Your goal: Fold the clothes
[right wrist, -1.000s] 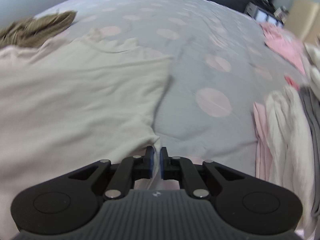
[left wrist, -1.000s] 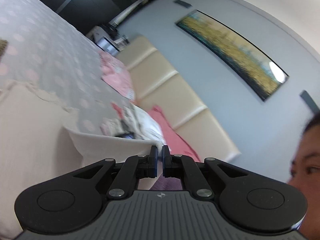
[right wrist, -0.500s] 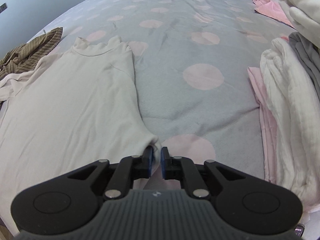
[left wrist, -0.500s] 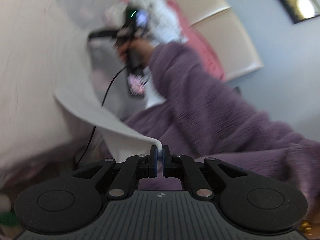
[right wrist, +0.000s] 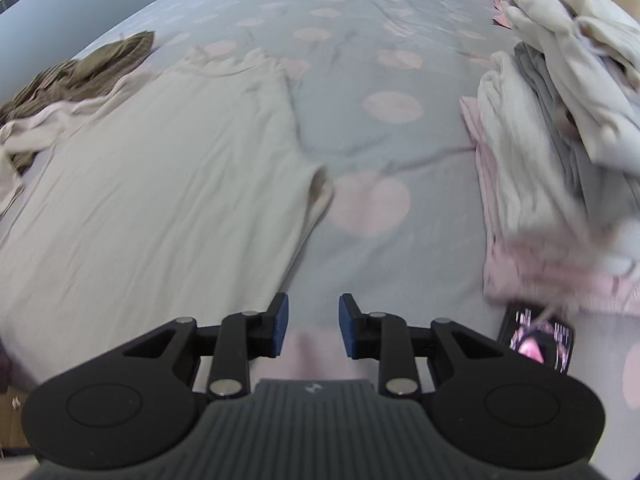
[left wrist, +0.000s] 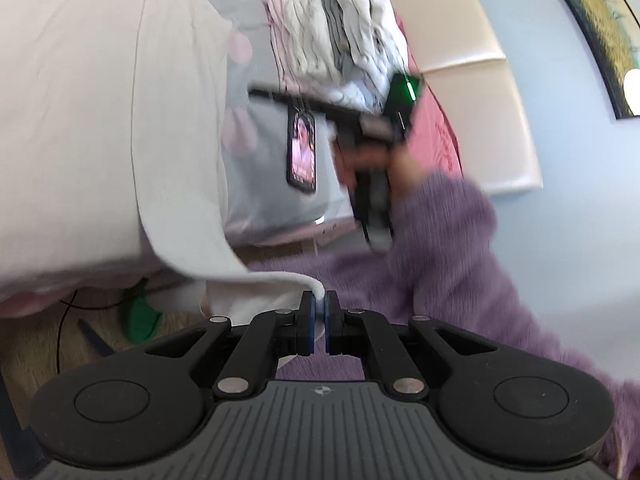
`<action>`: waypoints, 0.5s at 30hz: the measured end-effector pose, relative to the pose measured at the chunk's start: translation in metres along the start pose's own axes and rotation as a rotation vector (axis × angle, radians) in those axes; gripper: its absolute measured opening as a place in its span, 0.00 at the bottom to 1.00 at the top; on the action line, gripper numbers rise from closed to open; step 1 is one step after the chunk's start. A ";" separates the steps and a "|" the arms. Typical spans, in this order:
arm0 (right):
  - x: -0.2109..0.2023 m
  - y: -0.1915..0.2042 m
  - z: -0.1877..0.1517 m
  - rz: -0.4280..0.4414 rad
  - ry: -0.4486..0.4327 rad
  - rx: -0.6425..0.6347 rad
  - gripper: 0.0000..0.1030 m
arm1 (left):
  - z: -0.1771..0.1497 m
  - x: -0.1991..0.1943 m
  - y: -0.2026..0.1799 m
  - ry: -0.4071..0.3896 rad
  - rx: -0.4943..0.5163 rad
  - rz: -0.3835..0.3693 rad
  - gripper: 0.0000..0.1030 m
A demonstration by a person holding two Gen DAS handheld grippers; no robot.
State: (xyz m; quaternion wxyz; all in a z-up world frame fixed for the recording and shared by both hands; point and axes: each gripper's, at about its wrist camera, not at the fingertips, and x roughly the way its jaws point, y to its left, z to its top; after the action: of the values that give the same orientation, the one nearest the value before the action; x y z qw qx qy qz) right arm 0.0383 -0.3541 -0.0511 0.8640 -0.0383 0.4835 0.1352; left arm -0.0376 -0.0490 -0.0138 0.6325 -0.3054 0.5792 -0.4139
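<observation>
Left tongs [left wrist: 319, 300] clenched on the hem of a cream shirt [left wrist: 100, 120], drawn off the bed's [right wrist: 380, 32] edge. Right tongs [right wrist: 312, 320] released, just opened, nothing between, above the dotted cover. Shirt spread flat on bed; phone [right wrist: 536, 338] and folded pile [right wrist: 560, 120] to the right.
</observation>
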 end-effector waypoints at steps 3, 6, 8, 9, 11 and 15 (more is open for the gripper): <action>-0.015 0.012 -0.022 -0.028 0.011 -0.021 0.30 | 0.020 0.004 0.008 -0.037 -0.026 -0.014 0.02; -0.030 0.025 -0.038 -0.070 -0.007 -0.054 0.30 | 0.042 0.014 0.015 -0.087 -0.047 -0.021 0.02; -0.040 0.035 -0.047 -0.105 -0.020 -0.069 0.30 | 0.059 0.021 0.023 -0.119 -0.078 -0.019 0.02; -0.044 0.040 -0.051 -0.122 -0.026 -0.076 0.30 | 0.066 0.026 0.026 -0.130 -0.096 -0.020 0.02; -0.054 0.050 -0.060 -0.148 -0.045 -0.088 0.30 | 0.076 0.034 0.031 -0.146 -0.135 -0.029 0.02; -0.076 0.074 -0.070 -0.155 -0.095 -0.100 0.30 | 0.092 0.046 0.041 -0.162 -0.179 -0.025 0.02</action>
State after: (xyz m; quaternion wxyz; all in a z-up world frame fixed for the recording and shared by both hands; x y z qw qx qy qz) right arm -0.0773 -0.3122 -0.0193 0.8909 -0.1123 0.4301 0.0934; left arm 0.0590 -0.0782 -0.0581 0.6421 -0.4005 0.5569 -0.3423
